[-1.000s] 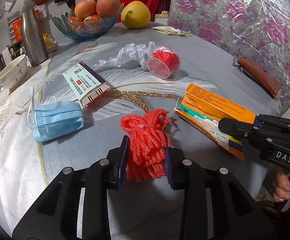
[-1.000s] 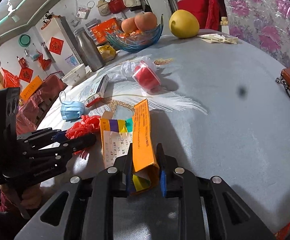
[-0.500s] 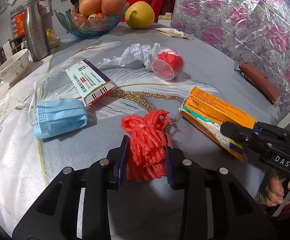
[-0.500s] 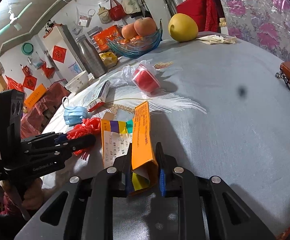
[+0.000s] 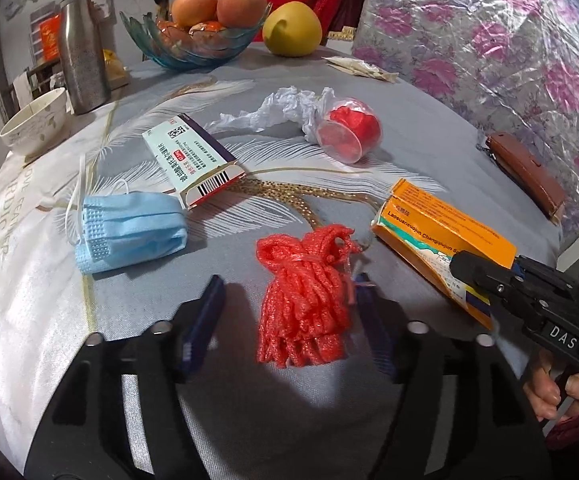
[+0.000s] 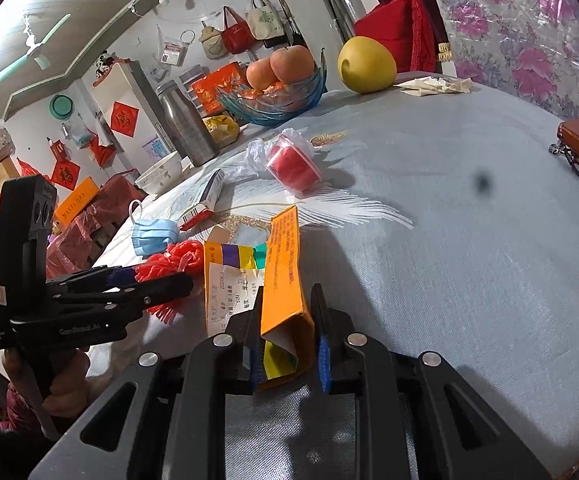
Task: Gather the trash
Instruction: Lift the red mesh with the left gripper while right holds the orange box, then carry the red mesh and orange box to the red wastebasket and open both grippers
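Observation:
A red foam net (image 5: pixel 305 300) lies on the grey tablecloth (image 5: pixel 429 128) between the jaws of my left gripper (image 5: pixel 289 280). Those jaws are opening and the left pad stands well clear of the net. My right gripper (image 6: pixel 287 292) is shut on the near end of an orange medicine box (image 6: pixel 285 260), whose open flap shows between the pads. In the left wrist view the same box (image 5: pixel 441 224) lies right of the net, with the right gripper (image 5: pixel 461 264) at its end. A blue face mask (image 5: pixel 129 232), a white medicine box (image 5: pixel 193 156) and a plastic cup with red filling (image 5: pixel 349 132) lie further back.
Crumpled white plastic (image 5: pixel 281 112) lies by the cup. At the far edge stand a glass fruit bowl (image 5: pixel 193 48), a yellow fruit (image 5: pixel 291 28), a steel flask (image 5: pixel 83 60) and a ceramic bowl (image 5: pixel 35 120). A brown wallet (image 5: pixel 525 172) lies at the right edge.
My left gripper's jaws have spread apart and let go of the red foam net, which stays on the cloth between them. The right gripper keeps its grip on the orange box.

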A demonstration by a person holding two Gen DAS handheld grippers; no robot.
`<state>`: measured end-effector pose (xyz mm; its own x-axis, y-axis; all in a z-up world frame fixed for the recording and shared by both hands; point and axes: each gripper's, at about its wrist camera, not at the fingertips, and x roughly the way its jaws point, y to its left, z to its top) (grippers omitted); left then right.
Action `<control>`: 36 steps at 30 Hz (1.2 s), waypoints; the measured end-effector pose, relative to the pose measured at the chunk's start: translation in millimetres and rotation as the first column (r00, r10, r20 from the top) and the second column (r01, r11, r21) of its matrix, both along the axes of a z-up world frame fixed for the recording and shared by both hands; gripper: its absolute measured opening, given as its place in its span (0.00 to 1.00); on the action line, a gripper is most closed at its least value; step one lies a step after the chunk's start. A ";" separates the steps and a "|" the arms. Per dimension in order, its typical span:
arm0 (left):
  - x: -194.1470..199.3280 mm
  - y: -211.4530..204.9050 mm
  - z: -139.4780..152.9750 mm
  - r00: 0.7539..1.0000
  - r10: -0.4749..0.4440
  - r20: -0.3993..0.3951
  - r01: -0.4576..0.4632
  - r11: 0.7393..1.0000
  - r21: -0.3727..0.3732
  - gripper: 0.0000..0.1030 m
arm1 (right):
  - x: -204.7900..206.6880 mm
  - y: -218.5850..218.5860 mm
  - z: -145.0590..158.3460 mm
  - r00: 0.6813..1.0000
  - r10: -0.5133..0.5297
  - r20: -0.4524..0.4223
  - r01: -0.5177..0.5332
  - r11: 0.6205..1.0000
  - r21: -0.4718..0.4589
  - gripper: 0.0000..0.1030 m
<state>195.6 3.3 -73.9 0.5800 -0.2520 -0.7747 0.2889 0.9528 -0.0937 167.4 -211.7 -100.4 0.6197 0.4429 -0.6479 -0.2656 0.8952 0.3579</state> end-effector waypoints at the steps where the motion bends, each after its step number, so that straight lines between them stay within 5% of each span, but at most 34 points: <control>1: 0.9 0.2 -0.4 1.000 0.009 -0.002 -0.009 1.000 0.009 0.76 | -0.4 0.0 -0.3 1.000 0.001 0.002 -0.001 1.000 -0.001 0.21; 5: 2.5 3.4 0.1 1.000 0.019 -0.001 -0.019 1.000 -0.008 0.71 | -0.4 -0.3 -0.1 1.000 -0.004 0.006 0.004 1.000 0.001 0.21; 8: -2.4 0.8 1.1 1.000 -0.016 0.014 0.017 1.000 -0.023 0.35 | -2.1 2.6 1.9 1.000 -0.017 0.005 0.017 0.999 -0.032 0.18; 9: -4.2 -1.0 1.8 0.999 -0.024 0.022 0.024 1.000 -0.018 0.31 | -2.9 3.4 3.2 1.000 -0.021 0.003 0.021 0.999 -0.039 0.18; 13: -16.5 -0.9 14.7 0.994 -0.010 0.105 0.014 0.999 -0.040 0.30 | -13.3 -3.3 19.2 0.999 -0.025 0.024 0.025 1.000 -0.007 0.17; 18: -26.8 -15.8 33.1 0.992 -0.057 0.115 0.068 0.993 -0.095 0.30 | -44.5 -31.0 62.7 0.988 -0.078 0.136 0.078 0.997 0.003 0.17; 28: -66.8 -101.5 67.4 0.949 -0.250 0.192 0.270 0.959 -0.085 0.30 | -137.5 -137.7 128.6 0.914 -0.284 0.289 0.304 0.952 -0.027 0.18; 36: -94.2 -191.8 64.0 0.883 -0.438 0.170 0.453 0.890 -0.060 0.30 | -197.8 -232.6 100.2 0.847 -0.477 0.233 0.507 0.858 -0.086 0.18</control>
<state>101.4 -188.5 -10.0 0.4946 -0.5788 -0.6483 0.6983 0.7088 -0.1001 -30.3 -444.3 -0.2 0.8525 -0.0393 -0.5212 0.1718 0.9629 0.2083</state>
